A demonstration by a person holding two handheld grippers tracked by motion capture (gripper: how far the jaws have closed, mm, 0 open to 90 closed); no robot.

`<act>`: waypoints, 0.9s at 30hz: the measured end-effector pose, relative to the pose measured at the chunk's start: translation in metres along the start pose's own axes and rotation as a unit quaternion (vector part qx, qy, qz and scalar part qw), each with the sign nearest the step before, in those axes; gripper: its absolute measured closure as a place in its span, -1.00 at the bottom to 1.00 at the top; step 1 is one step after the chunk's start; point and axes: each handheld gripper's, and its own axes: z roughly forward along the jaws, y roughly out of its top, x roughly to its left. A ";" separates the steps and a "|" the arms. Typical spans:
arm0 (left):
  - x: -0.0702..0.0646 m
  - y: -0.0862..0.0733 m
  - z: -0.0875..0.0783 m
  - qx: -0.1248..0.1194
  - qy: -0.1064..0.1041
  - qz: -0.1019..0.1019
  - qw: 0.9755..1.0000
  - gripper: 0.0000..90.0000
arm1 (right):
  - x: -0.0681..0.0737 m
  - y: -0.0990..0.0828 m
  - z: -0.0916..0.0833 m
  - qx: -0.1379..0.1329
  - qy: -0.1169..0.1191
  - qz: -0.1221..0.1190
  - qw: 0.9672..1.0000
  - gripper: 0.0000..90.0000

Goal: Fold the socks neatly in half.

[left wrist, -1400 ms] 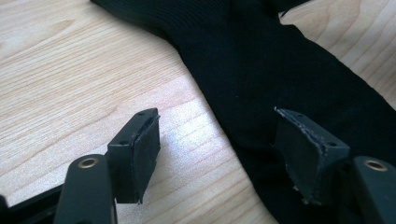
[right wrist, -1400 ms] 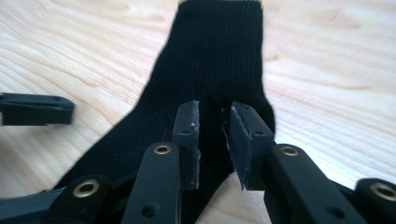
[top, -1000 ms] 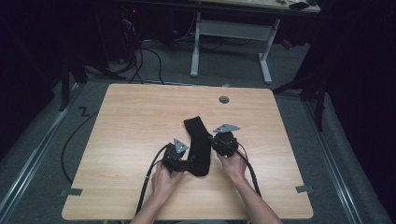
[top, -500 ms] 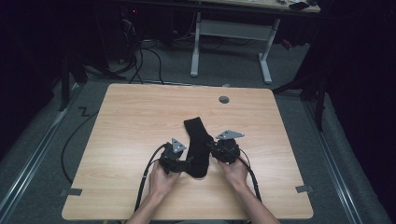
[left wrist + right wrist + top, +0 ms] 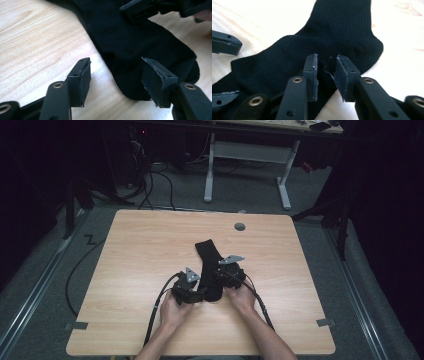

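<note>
A black sock [image 5: 209, 262] lies flat on the wooden table [image 5: 150, 250], cuff toward the far side. My left gripper [image 5: 199, 295] sits at the toe end; in the left gripper view its jaws [image 5: 120, 82] stand wide apart and have just been closing, with the sock's toe [image 5: 125, 42] between them, untouched by the left pad. My right gripper [image 5: 223, 279] rests over the sock's middle from the right. Its jaws [image 5: 326, 75] have just been opening; a narrow gap shows the sock [image 5: 342, 30] beneath, not pinched.
A round cable hole [image 5: 240, 226] sits in the table near the far edge. Behind the table stands another desk's white frame [image 5: 245, 165], with cables [image 5: 150, 180] on the floor. Both grippers' cables trail toward the near edge.
The right gripper has sunk a little onto the sock, and its jaws have parted. The left gripper has stayed in place with its jaws slightly narrower.
</note>
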 end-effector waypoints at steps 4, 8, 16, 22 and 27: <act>-0.006 -0.005 -0.009 -0.009 -0.002 0.006 1.000 -0.12 | 0.004 -0.001 -0.027 -0.034 0.025 0.011 0.999 0.53; -0.003 -0.010 -0.019 -0.017 -0.008 -0.004 1.000 -0.12 | 0.024 -0.019 -0.048 -0.030 0.063 -0.013 0.997 0.43; 0.002 0.002 -0.014 -0.025 0.010 -0.009 1.000 -0.16 | 0.031 -0.042 -0.036 -0.014 0.073 -0.025 0.997 0.26; 0.012 0.013 0.005 -0.011 0.017 -0.030 0.999 -0.12 | 0.036 -0.047 -0.043 -0.012 0.068 -0.056 0.996 0.22; 0.009 0.011 0.009 -0.002 0.024 -0.019 1.000 -0.11 | 0.032 -0.042 -0.049 -0.027 0.064 -0.039 0.997 0.21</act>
